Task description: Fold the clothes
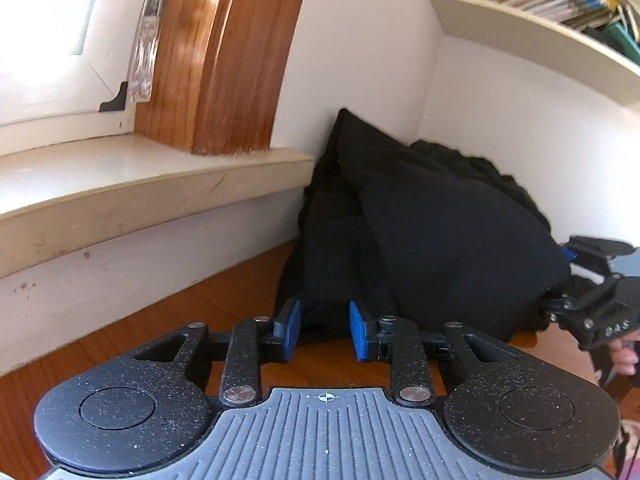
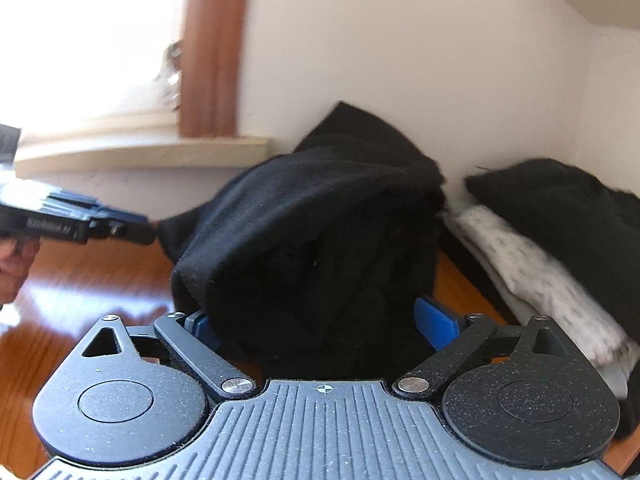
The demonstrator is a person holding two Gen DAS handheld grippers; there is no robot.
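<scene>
Both wrist views close, sharing black garment (image 1: 440, 232).

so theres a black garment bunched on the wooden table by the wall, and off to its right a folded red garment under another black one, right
Not quite. The folded garment to the right is white or pale grey with small specks, not red; the right wrist view shows it. The rest stands: the black garment is bunched on the wooden table by the wall, and another black one lies on the pale one.

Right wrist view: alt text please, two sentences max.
The open right gripper straddles a bunched black garment on a wooden table against a white wall. A folded white garment lies to its right, and the left gripper enters from the left edge.
</scene>
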